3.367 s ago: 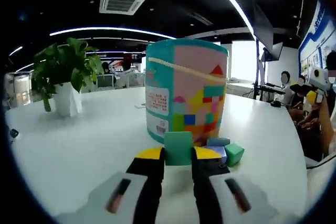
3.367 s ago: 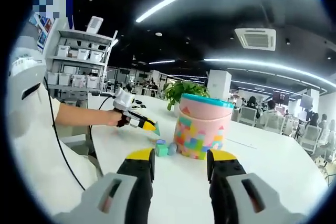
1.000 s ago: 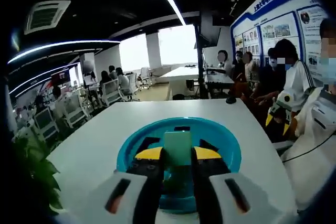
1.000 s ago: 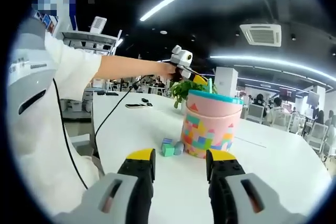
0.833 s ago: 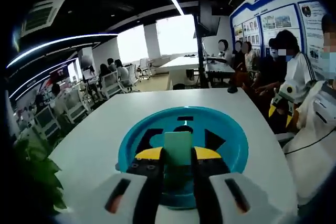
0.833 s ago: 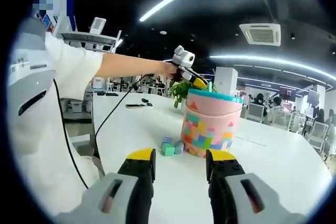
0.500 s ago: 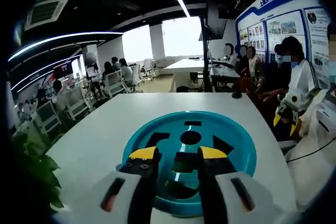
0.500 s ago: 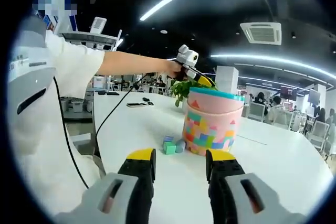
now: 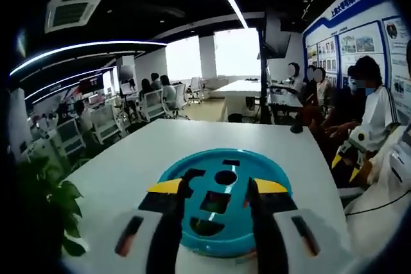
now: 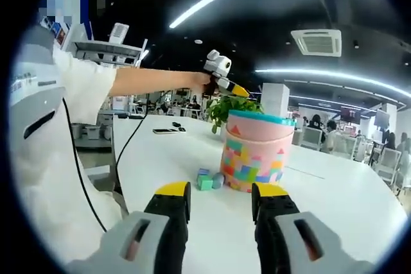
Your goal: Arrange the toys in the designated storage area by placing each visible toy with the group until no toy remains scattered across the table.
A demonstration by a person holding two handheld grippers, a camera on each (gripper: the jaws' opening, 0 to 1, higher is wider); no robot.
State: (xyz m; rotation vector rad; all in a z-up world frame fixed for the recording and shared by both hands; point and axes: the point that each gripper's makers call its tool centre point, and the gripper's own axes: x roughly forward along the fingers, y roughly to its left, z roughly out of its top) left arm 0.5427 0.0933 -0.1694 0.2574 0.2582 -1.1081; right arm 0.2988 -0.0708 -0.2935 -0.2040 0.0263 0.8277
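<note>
The left gripper (image 9: 215,187) hangs over the bucket with its jaws spread apart and nothing between them. Directly below it is the teal lid (image 9: 225,203), which has cut-out holes of different shapes: a round one, a square one, a triangle and others. In the right gripper view the same gripper (image 10: 225,86) shows at the end of the person's outstretched arm (image 10: 154,81), raised above the near-left rim of the bucket (image 10: 249,159), a pink tub printed with coloured blocks.

The right gripper (image 10: 220,203) waits low over the white table (image 10: 334,210), its jaws wide open and empty, well short of the bucket. Just beside the foot of the bucket, on its left, lie the toys not yet put away: a green block (image 10: 205,183), a blue-violet block (image 10: 204,173) behind it and a pale rounded piece (image 10: 218,179) touching the bucket wall. A potted plant (image 10: 232,108) stands beyond the bucket, and a dark flat object (image 10: 162,130) lies farther left on the table.

From here the risks lie in the next pick and drop. The blocks sit tight together and against the bucket, so a jaw closing on one could nudge its neighbour or push the bucket itself. Each piece probably fits only its own hole, so a tilted or mismatched piece may jam on the lid or bounce off onto the table.
</note>
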